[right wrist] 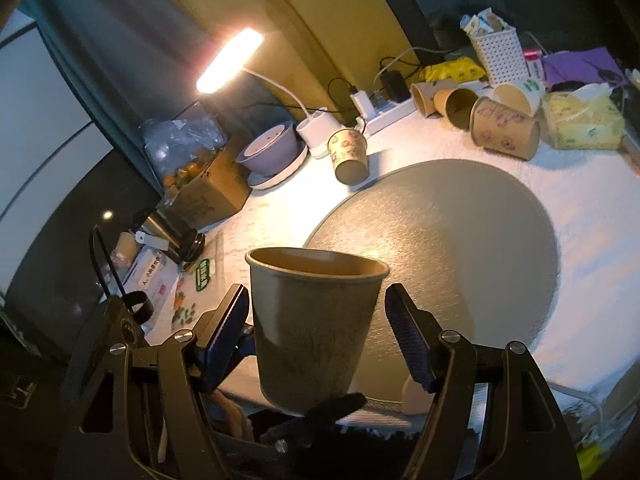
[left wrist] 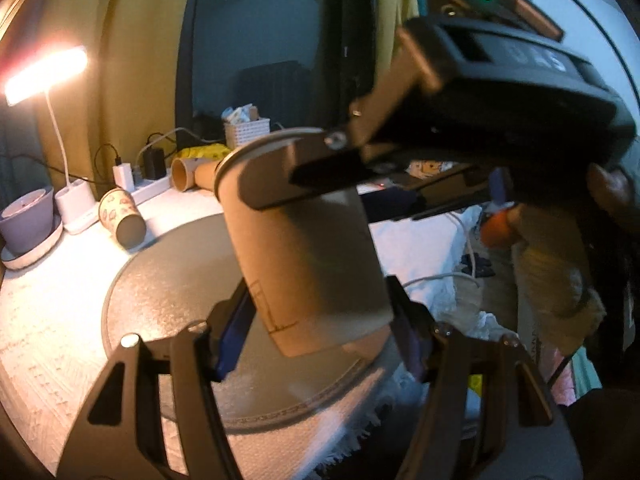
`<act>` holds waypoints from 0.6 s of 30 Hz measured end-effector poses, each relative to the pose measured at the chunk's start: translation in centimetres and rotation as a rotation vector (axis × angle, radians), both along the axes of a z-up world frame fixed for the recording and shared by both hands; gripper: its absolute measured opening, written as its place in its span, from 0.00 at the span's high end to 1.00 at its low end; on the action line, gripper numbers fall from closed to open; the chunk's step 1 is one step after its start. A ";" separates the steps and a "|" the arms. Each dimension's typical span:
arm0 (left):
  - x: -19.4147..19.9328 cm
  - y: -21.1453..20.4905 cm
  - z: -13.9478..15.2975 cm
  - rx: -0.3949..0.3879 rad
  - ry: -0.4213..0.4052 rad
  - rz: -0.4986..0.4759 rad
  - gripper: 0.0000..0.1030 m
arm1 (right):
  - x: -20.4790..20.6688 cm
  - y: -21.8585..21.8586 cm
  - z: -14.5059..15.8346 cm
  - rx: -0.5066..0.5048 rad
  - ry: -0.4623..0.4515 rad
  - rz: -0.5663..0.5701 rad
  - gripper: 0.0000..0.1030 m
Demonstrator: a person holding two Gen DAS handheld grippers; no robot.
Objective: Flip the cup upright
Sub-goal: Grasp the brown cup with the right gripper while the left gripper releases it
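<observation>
A plain brown paper cup (left wrist: 304, 248) is held in the air above the round grey mat (left wrist: 168, 288), rim up and tilted. My left gripper (left wrist: 320, 328) has its blue pads on both sides of the cup's base and looks shut on it. My right gripper (left wrist: 304, 172) reaches in from the right at the cup's rim. In the right wrist view the cup (right wrist: 312, 320) stands rim up between my right gripper's (right wrist: 316, 320) blue pads (right wrist: 408, 336), with a gap on the right side. A left fingertip (right wrist: 332, 404) shows at the cup's base.
A patterned cup (right wrist: 348, 152) lies on its side by the mat (right wrist: 460, 248). Several more cups (right wrist: 504, 128) lie at the back near a power strip (right wrist: 384, 112), white basket (right wrist: 496, 52) and tissue pack (right wrist: 584, 120). A lit desk lamp (right wrist: 230, 60), bowl (right wrist: 272, 152) and box (right wrist: 208, 192) stand left.
</observation>
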State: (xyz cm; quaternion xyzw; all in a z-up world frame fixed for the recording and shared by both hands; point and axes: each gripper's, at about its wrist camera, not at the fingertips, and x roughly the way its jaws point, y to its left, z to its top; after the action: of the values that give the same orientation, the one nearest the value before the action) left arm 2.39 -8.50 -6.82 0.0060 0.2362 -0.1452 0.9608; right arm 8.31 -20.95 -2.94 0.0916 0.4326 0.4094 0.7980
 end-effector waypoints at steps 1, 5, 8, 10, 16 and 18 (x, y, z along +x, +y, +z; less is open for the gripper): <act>0.0 0.0 0.0 -0.001 -0.001 0.000 0.38 | 0.1 0.0 -0.1 0.008 0.010 0.002 0.29; 0.3 0.3 0.0 -0.015 -0.001 -0.005 0.38 | 0.6 0.1 -0.3 0.013 0.039 0.001 0.29; 0.3 0.3 0.0 -0.023 -0.001 -0.023 0.38 | 0.8 0.3 -0.4 0.010 0.035 0.004 0.29; 0.4 0.4 -0.1 -0.023 0.003 -0.019 0.38 | 0.9 0.5 -0.5 0.002 0.034 0.007 0.30; 0.9 1.2 -0.4 -0.062 0.041 -0.015 0.37 | 1.4 1.4 -0.8 -0.025 0.031 0.017 0.32; 1.3 1.4 -0.7 -0.072 0.062 -0.007 0.36 | 1.6 1.6 -0.9 -0.032 0.029 0.020 0.32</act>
State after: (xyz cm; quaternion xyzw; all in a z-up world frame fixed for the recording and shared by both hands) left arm 3.72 -7.13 -7.48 -0.0320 0.2604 -0.1572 0.9521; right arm 9.86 -19.35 -3.87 0.0806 0.4515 0.4091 0.7888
